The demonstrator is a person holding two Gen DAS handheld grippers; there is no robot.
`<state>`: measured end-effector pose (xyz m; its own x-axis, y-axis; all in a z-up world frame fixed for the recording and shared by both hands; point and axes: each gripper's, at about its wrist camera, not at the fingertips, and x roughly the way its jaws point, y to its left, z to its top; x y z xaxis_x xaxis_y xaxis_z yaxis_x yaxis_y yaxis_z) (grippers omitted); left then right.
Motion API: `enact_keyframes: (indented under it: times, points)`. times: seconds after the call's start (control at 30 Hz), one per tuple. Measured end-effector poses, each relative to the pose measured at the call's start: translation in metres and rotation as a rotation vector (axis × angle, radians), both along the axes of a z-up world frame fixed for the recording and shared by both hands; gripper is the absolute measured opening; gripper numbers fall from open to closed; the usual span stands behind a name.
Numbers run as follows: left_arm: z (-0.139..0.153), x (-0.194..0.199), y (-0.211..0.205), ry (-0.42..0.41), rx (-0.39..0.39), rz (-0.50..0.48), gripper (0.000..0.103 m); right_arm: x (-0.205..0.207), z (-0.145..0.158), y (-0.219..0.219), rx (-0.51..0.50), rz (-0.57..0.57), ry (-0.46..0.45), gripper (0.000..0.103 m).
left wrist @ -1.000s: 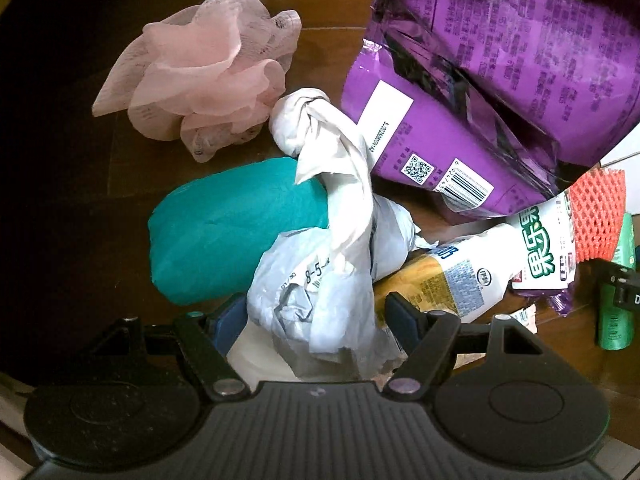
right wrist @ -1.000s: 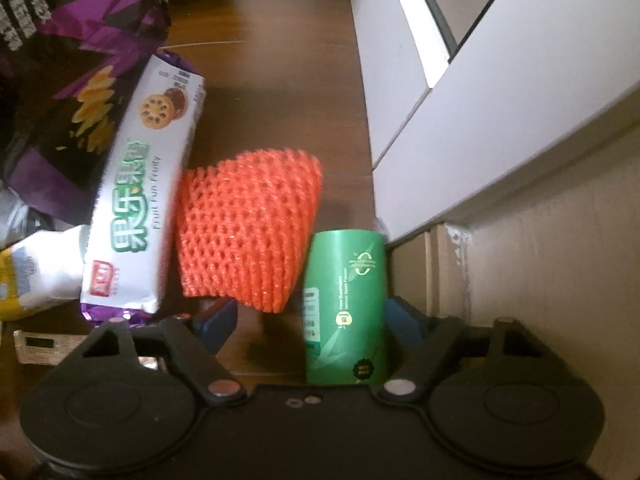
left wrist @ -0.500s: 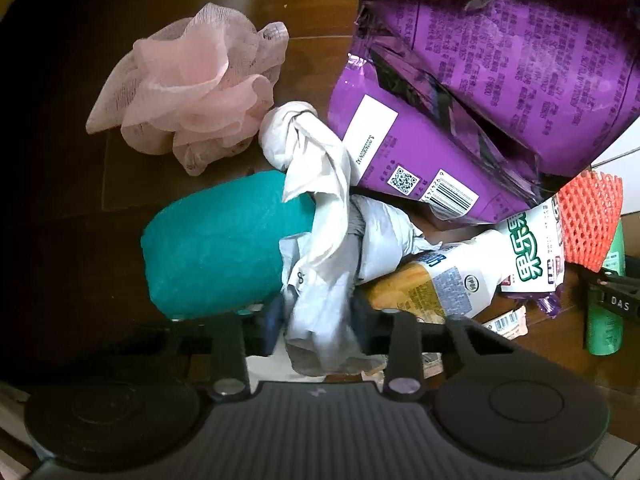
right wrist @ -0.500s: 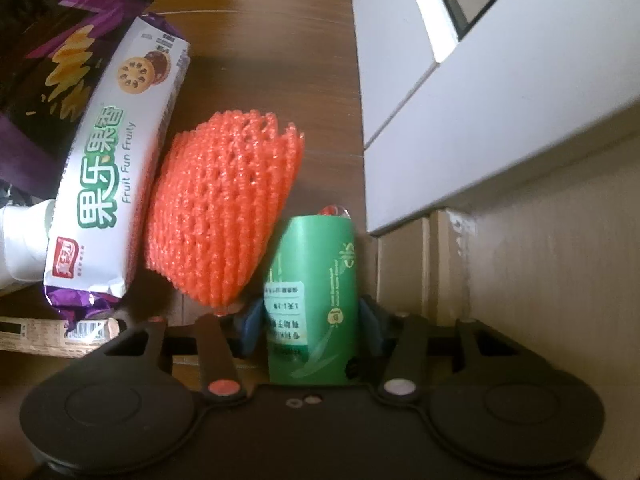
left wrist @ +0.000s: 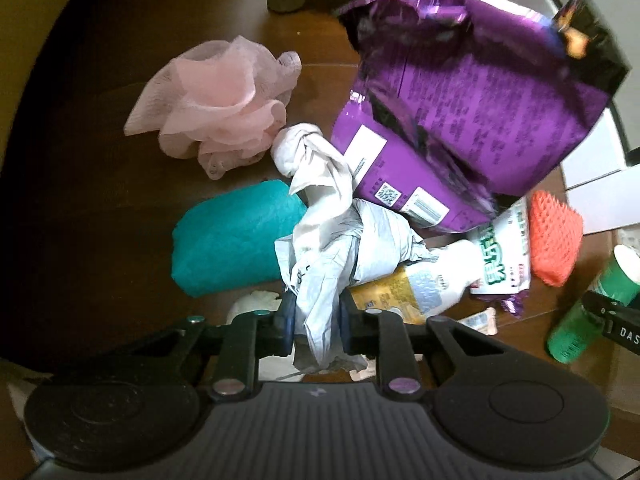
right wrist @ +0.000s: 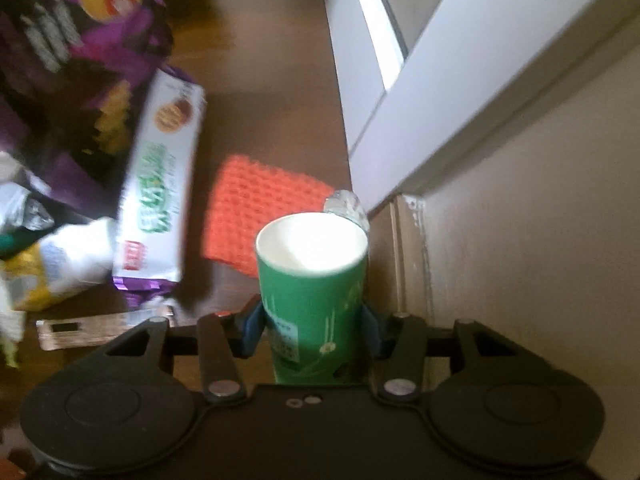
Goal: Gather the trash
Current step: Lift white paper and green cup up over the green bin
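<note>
Two grips are made: crumpled paper (left wrist: pixel 340 248) is pinched by the just-closed left gripper (left wrist: pixel 314 320), the green cup (right wrist: pixel 316 300) clamped by the right gripper (right wrist: pixel 314 328). Trailing paper could snag neighbouring wrappers (left wrist: pixel 424 280); the thin cup could be crushed or slip.

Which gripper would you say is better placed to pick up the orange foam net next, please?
Neither is free: the left gripper has just closed on the crumpled white paper, and the right gripper holds the green cup. Once emptied, probably the right: the orange foam net lies just beyond its cup.
</note>
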<state>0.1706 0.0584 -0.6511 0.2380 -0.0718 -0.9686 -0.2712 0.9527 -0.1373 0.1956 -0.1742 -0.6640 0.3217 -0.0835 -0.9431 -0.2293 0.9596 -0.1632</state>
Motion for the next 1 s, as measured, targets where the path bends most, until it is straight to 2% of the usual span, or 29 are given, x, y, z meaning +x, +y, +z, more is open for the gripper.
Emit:
enact_keyframes:
  times: [0.17,0.33,0.5,0.7,0.83,1.0]
  points:
    - [0.031,-0.015,0.016,-0.037,-0.026,0.019,0.02,-0.01,0.056,0.006,0.066,0.049,-0.052,0.048]
    - [0.047,-0.019,0.02,-0.065,-0.045,0.061,0.02,-0.005,0.105,0.02,0.121,0.108,-0.09,0.048]
    - [0.083,-0.018,0.025,-0.137,-0.051,0.099,0.02,0.005,0.148,0.04,0.168,0.166,-0.175,0.048]
    - [0.136,-0.006,0.037,-0.24,-0.051,0.148,0.02,0.029,0.21,0.06,0.227,0.205,-0.319,0.048]
    - [0.182,0.004,0.049,-0.35,-0.036,0.166,0.02,0.05,0.26,0.075,0.274,0.263,-0.46,0.048]
    - [0.242,0.022,0.064,-0.505,-0.003,0.175,0.02,0.079,0.311,0.091,0.297,0.28,-0.636,0.048]
